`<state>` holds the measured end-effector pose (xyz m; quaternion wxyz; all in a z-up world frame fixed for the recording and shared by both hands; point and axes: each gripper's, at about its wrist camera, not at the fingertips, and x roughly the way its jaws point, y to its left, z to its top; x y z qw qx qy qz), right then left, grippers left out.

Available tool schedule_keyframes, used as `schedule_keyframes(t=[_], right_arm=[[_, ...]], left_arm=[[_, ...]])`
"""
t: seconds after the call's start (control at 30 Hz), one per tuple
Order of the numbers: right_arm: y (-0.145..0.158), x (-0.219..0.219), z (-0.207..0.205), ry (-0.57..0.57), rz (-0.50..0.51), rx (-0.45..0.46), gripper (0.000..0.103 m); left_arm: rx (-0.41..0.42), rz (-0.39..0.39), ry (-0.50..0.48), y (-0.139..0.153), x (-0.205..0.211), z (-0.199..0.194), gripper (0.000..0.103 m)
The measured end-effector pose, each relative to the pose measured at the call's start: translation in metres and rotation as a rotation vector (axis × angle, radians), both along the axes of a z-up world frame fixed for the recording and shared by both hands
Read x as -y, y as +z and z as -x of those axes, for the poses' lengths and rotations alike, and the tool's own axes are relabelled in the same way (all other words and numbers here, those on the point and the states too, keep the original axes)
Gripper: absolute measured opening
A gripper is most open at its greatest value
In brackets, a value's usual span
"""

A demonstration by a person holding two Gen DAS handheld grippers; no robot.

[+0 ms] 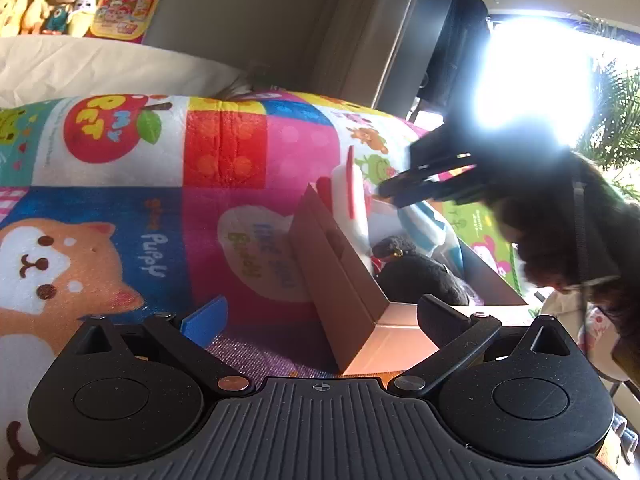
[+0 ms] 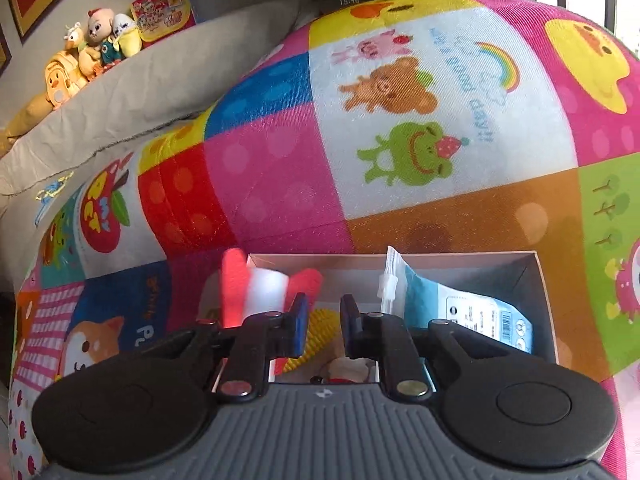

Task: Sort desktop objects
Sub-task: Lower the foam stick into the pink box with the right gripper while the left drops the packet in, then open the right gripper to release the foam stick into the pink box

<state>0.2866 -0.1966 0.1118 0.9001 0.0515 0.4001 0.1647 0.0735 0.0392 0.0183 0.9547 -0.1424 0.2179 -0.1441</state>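
A cardboard box (image 1: pixel 340 280) with a pale inside rim (image 2: pixel 400 255) sits on a colourful quilt. It holds a red-and-white item (image 2: pixel 256 288), a yellow ridged toy (image 2: pixel 320 340), a blue-and-white packet (image 2: pixel 460 312) and a black plush (image 1: pixel 416 272). My left gripper (image 1: pixel 320 320) is spread wide around the box's near corner, its blue pad (image 1: pixel 204 320) left of the wall and apart from it. My right gripper (image 2: pixel 324 320) hovers over the box with its jaws drawn in and nothing between them. In the left wrist view the right gripper (image 1: pixel 384 194) is beside the red-and-white item (image 1: pixel 352 196).
The patchwork quilt (image 2: pixel 280 160) covers the whole surface. A grey pillow (image 2: pixel 160 88) lies behind it, with several plush toys (image 2: pixel 96 40) on a ledge by the wall. Strong window glare (image 1: pixel 532 88) and a plant (image 1: pixel 616 120) fill the right.
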Motion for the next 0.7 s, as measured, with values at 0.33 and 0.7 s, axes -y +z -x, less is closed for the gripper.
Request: schedule_keyframes(t=[0.33, 0.7], right_arm=[[0.000, 0.111, 0.080, -0.165, 0.027, 0.118, 0.064], [-0.006, 0.089, 0.087, -0.072, 0.054, 0.258, 0.063]], left_arm=[[-0.008, -0.009, -0.061, 0.004, 0.014, 0.000, 0.103], [0.003, -0.119, -0.123, 0.017, 0.059, -0.003, 0.103]])
